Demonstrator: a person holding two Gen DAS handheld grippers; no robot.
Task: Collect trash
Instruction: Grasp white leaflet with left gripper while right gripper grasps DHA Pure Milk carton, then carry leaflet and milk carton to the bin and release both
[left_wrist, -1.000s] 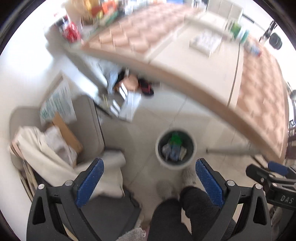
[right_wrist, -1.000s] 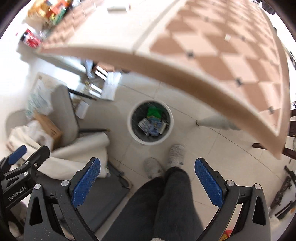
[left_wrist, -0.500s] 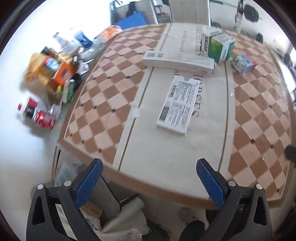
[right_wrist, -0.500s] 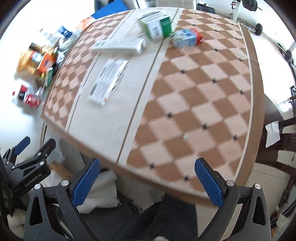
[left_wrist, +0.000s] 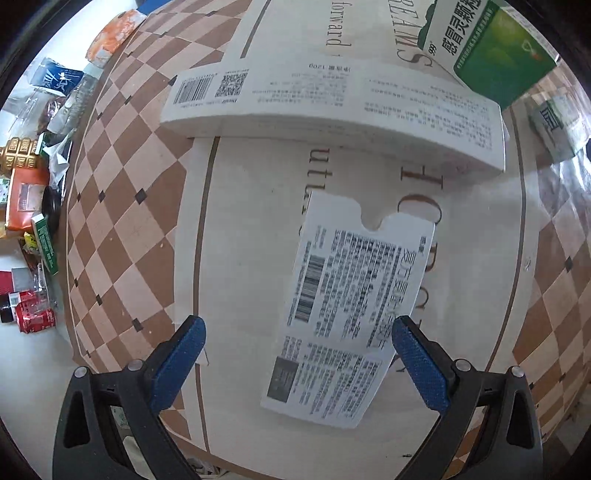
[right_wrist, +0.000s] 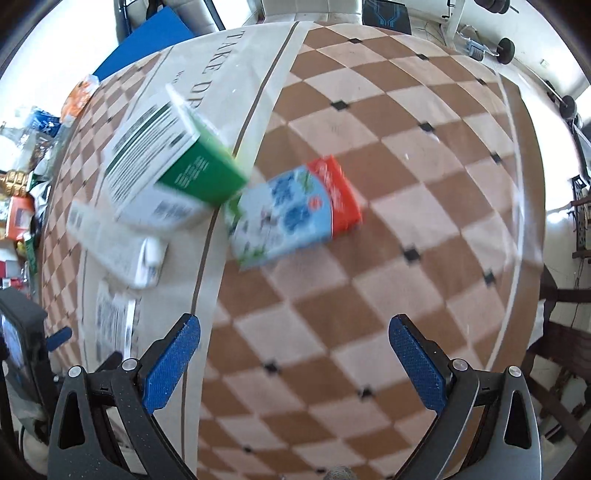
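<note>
The left tongs (left_wrist: 295, 354) are spread wide and hold nothing, poised over a flat white printed packet (left_wrist: 343, 314) lying on the table (left_wrist: 129, 206), its near end between the blue pads. Just beyond lies a long white box (left_wrist: 332, 99), with a green-and-white box (left_wrist: 491, 48) past it. The right tongs (right_wrist: 293, 354) gape equally wide and empty above bare checkered cloth; a blue-and-red carton (right_wrist: 295, 214) lies ahead, beside a green box (right_wrist: 173, 151). The table edge curves off to the right, with open room there.
</note>
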